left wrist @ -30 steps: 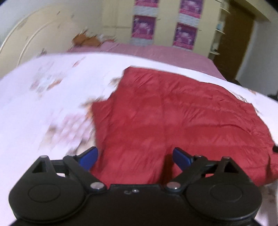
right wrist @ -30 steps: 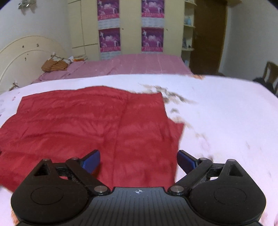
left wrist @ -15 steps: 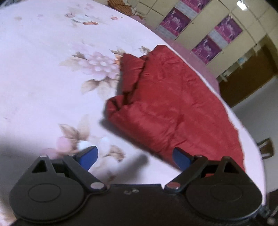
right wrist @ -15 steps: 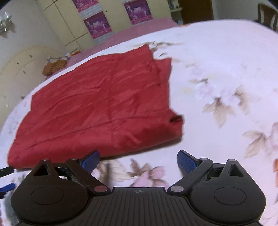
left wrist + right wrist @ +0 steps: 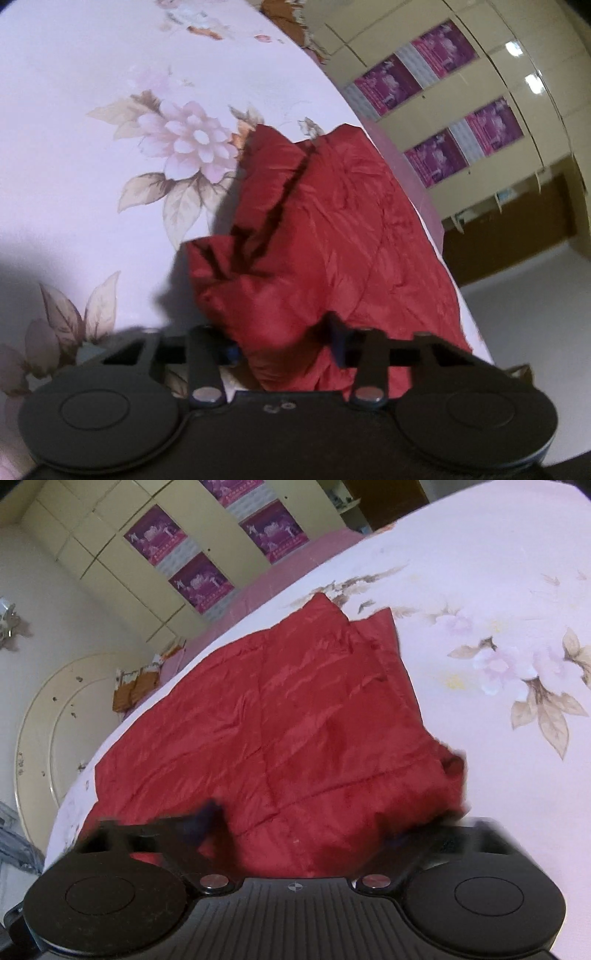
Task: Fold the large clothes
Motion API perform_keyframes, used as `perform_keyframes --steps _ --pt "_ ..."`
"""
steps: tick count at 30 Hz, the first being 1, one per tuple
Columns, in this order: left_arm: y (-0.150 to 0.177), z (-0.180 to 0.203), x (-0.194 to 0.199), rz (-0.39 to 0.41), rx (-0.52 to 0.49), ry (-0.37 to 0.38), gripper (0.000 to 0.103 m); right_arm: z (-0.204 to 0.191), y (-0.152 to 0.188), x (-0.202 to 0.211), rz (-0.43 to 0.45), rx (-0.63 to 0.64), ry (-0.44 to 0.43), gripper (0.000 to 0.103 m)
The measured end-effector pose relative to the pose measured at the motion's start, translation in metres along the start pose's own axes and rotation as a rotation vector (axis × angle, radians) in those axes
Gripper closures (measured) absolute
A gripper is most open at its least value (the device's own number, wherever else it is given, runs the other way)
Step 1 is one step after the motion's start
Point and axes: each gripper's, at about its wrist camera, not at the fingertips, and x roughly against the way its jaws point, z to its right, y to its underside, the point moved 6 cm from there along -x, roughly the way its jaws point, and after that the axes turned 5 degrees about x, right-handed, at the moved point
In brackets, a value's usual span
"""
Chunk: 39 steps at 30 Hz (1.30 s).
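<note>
The red quilted padded garment [image 5: 314,716] lies flat on the bed's pale floral sheet [image 5: 498,590], partly folded already, with both near corners taken up. In the left wrist view the left claw [image 5: 284,341] has its blue pads closed onto a bunched corner of the red fabric. In the right wrist view the right claw [image 5: 306,830] is blurred by motion, fabric lying between its fingers, so it appears to be closing but I cannot tell whether it has clamped. The step in hand looks like the grasp before a fold. Next, both corners probably need lifting together and carrying towards the far edge, kept level so the slippery padding does not slide out. Half a second ago both claws stood wide open, short of the garment's edge, with bare sheet between the fingers
</note>
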Motion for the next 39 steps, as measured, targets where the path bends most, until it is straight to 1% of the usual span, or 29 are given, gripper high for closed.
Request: perform_keyframes --steps 2,3,4,5,8,12,16,19,22,27,29,33,36,37,38,39 --pt "0.000 0.001 0.000 0.001 0.000 -0.002 0.077 0.001 -0.003 0.000 0.007 -0.016 -0.008 0.067" --pt "0.000 0.003 0.001 0.003 -0.006 -0.003 0.079 0.000 -0.005 0.001 0.008 -0.010 -0.010 0.069" --pt "0.000 0.005 0.002 0.004 -0.014 -0.004 0.082 -0.001 -0.007 0.003 0.009 -0.004 -0.015 0.074" --pt "0.000 0.007 0.004 0.003 -0.023 -0.005 0.085 -0.002 -0.009 0.005 0.009 0.002 -0.023 0.078" --pt "0.000 0.012 0.015 -0.003 -0.050 -0.001 0.088 -0.005 -0.015 0.013 0.004 0.033 -0.039 0.081" --pt "0.004 0.016 0.041 -0.008 -0.099 0.005 0.088 -0.011 -0.010 0.034 -0.006 0.085 -0.060 0.081" --pt "0.020 0.007 0.073 -0.026 -0.133 0.006 0.088 -0.010 0.006 0.056 -0.033 0.115 -0.074 0.081" --pt "0.036 -0.008 0.098 -0.051 -0.150 -0.001 0.088 -0.006 0.025 0.076 -0.055 0.126 -0.078 0.081" --pt "0.055 -0.024 0.122 -0.080 -0.184 -0.010 0.088 -0.002 0.051 0.101 -0.070 0.134 -0.072 0.081" --pt "0.081 -0.058 0.157 -0.122 -0.199 -0.008 0.088 0.007 0.098 0.142 -0.085 0.119 -0.047 0.081" --pt "0.086 -0.070 0.168 -0.128 -0.185 -0.004 0.088 0.007 0.114 0.155 -0.094 0.105 -0.039 0.081" --pt "0.097 -0.088 0.185 -0.129 -0.188 0.003 0.088 0.006 0.139 0.176 -0.096 0.139 -0.017 0.081" --pt "0.105 -0.092 0.190 -0.123 -0.220 -0.006 0.087 0.007 0.149 0.184 -0.087 0.151 0.003 0.081" --pt "0.108 -0.090 0.189 -0.119 -0.244 -0.016 0.085 0.008 0.151 0.185 -0.086 0.157 0.007 0.080" --pt "0.109 -0.090 0.188 -0.112 -0.263 -0.029 0.082 0.008 0.153 0.186 -0.083 0.163 0.011 0.079" --pt "0.110 -0.091 0.186 -0.102 -0.275 -0.046 0.080 0.009 0.153 0.186 -0.079 0.170 0.026 0.068"
